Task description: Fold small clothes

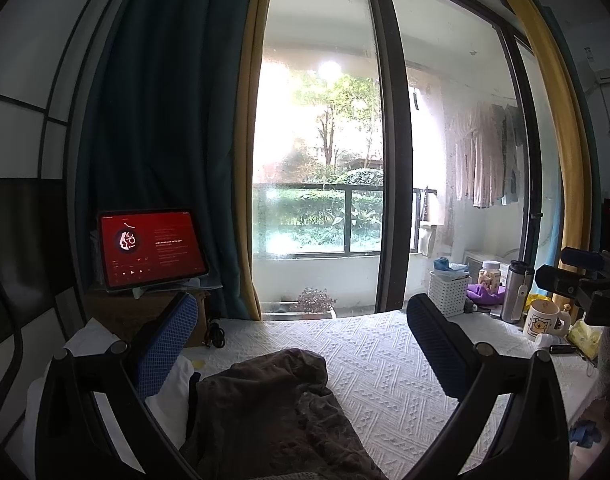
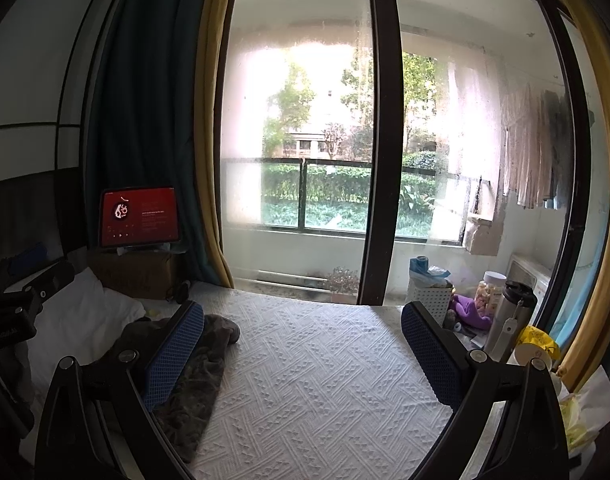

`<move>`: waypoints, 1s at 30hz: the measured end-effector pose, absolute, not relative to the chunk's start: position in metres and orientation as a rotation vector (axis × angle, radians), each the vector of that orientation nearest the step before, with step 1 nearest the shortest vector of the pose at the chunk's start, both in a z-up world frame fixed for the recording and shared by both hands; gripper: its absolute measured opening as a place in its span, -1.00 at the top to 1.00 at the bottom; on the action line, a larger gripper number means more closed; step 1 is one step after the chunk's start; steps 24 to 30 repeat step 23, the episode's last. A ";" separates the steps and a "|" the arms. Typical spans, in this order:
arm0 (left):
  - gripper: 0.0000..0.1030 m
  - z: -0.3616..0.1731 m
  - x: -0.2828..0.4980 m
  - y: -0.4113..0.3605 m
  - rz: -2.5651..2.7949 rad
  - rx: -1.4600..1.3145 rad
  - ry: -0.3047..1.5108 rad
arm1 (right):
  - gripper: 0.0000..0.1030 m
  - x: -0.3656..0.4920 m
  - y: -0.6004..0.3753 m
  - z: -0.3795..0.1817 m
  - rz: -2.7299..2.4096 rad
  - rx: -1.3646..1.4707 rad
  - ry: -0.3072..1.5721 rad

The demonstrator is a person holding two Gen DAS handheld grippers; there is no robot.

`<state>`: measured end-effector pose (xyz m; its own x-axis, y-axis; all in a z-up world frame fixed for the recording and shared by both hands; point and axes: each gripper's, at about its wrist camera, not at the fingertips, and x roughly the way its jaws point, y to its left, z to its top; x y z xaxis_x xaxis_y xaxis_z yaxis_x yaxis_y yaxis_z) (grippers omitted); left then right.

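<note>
A crumpled dark brown garment (image 1: 273, 412) lies on the white textured cloth (image 1: 385, 368) at the near left. In the right wrist view the garment (image 2: 193, 384) lies at the left, partly behind the left finger. My left gripper (image 1: 301, 332) is open and empty, held above the garment's far edge. My right gripper (image 2: 303, 334) is open and empty over the bare cloth (image 2: 325, 380), to the right of the garment. The right gripper also shows at the far right of the left wrist view (image 1: 577, 280).
A white pillow (image 2: 81, 320) lies at the left. A tablet with a red screen (image 1: 151, 248) stands on a cardboard box at the back left. A white basket (image 1: 449, 292), jar, steel flask (image 1: 515, 292), mug (image 1: 541, 320) and small items crowd the right edge. Glass doors stand behind.
</note>
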<state>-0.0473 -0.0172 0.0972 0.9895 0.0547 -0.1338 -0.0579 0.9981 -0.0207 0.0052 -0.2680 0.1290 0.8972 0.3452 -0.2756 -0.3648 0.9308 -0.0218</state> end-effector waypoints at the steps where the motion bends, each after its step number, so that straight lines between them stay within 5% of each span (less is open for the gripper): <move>1: -1.00 0.097 -0.047 -0.017 0.056 -0.025 0.133 | -0.94 0.005 -0.268 0.129 0.368 -0.074 0.272; 30: -1.00 0.095 -0.053 -0.021 0.033 0.018 0.115 | -0.94 0.009 -0.262 0.123 0.377 -0.092 0.292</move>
